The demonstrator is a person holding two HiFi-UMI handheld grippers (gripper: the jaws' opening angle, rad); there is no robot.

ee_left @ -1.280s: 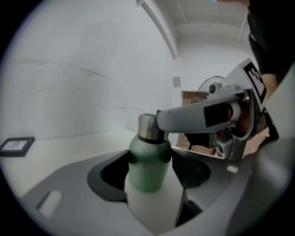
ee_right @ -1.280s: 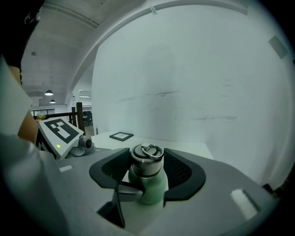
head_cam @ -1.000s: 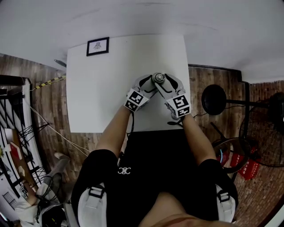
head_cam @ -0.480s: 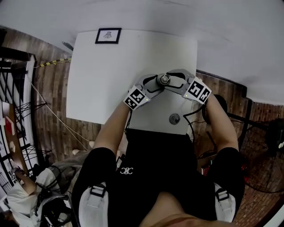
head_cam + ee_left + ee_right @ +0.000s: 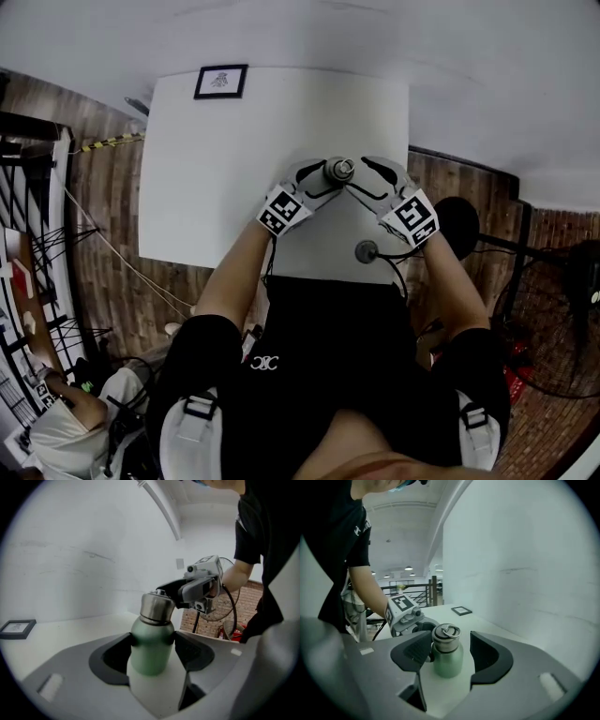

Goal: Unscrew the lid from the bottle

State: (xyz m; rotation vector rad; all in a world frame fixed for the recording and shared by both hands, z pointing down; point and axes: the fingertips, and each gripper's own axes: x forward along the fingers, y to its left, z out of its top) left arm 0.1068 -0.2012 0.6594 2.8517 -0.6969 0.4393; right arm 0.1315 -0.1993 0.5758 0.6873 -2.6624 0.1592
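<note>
A green bottle [image 5: 152, 646] with a steel lid [image 5: 157, 606] stands upright on the white table [image 5: 225, 169], towards its near right part. My left gripper [image 5: 152, 651] is shut on the bottle's green body, with a pad pressed against each side. My right gripper [image 5: 447, 648] stands around the lid [image 5: 446, 637] from the other side. It is open, and a gap shows between the lid and its right-hand pad. In the head view the two grippers meet at the bottle [image 5: 337, 170], the left gripper [image 5: 309, 183] on one side and the right gripper [image 5: 373, 183] on the other.
A small framed picture [image 5: 221, 81] lies at the table's far left corner. A small round dark thing [image 5: 366, 250] with a cable sits near the table's front edge, beside my right forearm. Brick floor, a stool and a fan stand to the right.
My right gripper swung out to the right around the lid, then partly back towards the table's near edge. My left gripper and the bottle stayed in place.
</note>
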